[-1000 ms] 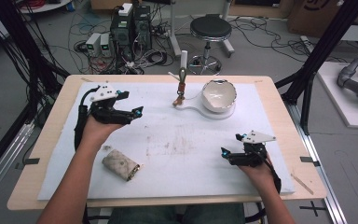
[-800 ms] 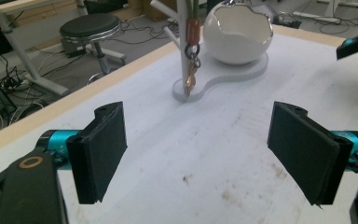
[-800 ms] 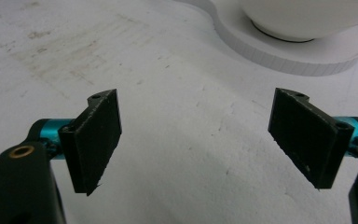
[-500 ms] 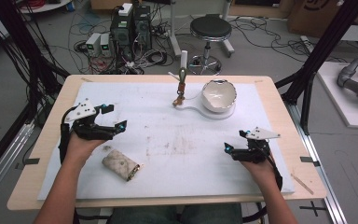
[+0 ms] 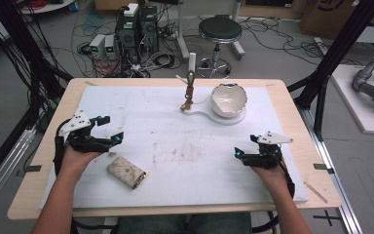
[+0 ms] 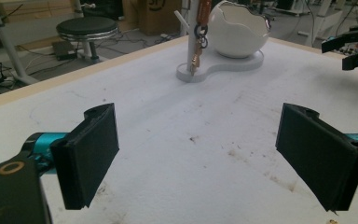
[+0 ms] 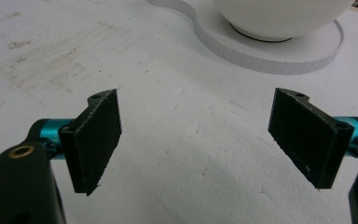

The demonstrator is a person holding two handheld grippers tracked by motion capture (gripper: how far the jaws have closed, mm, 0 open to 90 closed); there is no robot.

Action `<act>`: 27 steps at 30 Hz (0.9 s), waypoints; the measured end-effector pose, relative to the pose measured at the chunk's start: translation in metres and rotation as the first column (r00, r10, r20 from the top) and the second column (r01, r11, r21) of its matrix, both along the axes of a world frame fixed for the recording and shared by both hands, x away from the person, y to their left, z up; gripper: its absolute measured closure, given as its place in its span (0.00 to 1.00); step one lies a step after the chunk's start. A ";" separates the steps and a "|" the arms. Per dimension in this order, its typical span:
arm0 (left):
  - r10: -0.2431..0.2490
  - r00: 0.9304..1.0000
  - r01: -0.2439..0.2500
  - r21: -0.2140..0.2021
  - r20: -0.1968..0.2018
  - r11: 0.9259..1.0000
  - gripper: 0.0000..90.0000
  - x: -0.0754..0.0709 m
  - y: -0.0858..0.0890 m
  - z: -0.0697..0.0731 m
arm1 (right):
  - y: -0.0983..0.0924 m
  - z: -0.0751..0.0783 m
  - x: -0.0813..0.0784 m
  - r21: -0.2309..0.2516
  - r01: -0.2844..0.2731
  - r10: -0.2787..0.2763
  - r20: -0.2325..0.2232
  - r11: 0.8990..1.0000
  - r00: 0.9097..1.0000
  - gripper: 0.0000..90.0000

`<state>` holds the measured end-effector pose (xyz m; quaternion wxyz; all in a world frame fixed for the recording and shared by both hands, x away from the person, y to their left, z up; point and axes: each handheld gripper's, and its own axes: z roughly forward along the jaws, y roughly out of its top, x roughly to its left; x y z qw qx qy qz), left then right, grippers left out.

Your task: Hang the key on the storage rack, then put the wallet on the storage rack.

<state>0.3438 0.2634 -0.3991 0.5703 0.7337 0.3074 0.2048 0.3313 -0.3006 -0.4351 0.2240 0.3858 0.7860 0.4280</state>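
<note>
The white foam mat (image 5: 185, 161) that covers the table serves as the landmark here. Near its front left corner lies a small patterned pouch (image 5: 126, 172), flat on its side and touched by nothing. The left gripper (image 5: 108, 130) hovers just behind and to the left of the pouch, over the mat's left edge; its jaws have just been opening and now stand spread wide with only bare mat between them, as the left gripper view confirms. The right gripper (image 5: 238, 155) sits low over the mat's right front part, well apart from the pouch, its jaws likewise spread and holding nothing. At the mat's far middle stands a white stand (image 5: 224, 117) carrying a cracked-egg-shaped bowl (image 5: 229, 99) and an upright post hung with a key ring (image 5: 190, 92); the keys hang against the post, and the bowl looks empty from above. Judging by the layout, the pouch is the thing in hand, and it appears set down or not yet picked up: nothing is gripped, so whatever is to be done with it, perhaps carrying it to the bowl, is still wholly ahead. The left gripper is the nearer one for a grasp.
</note>
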 end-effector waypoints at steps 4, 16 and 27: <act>0.029 1.000 -0.029 -0.007 -0.001 1.000 0.15 -0.001 0.007 -0.001 | 0.000 0.000 0.000 -0.001 0.003 -0.003 -0.004 1.000 1.000 0.19; 0.062 0.998 -0.062 -0.001 -0.010 0.998 0.15 -0.007 0.020 -0.004 | 0.011 0.002 0.005 -0.001 -0.019 0.019 0.009 1.000 1.000 0.19; 0.111 0.993 -0.112 -0.009 -0.024 0.994 0.15 -0.026 0.039 -0.006 | 0.037 0.005 0.013 0.008 -0.076 0.075 0.010 0.997 0.997 0.19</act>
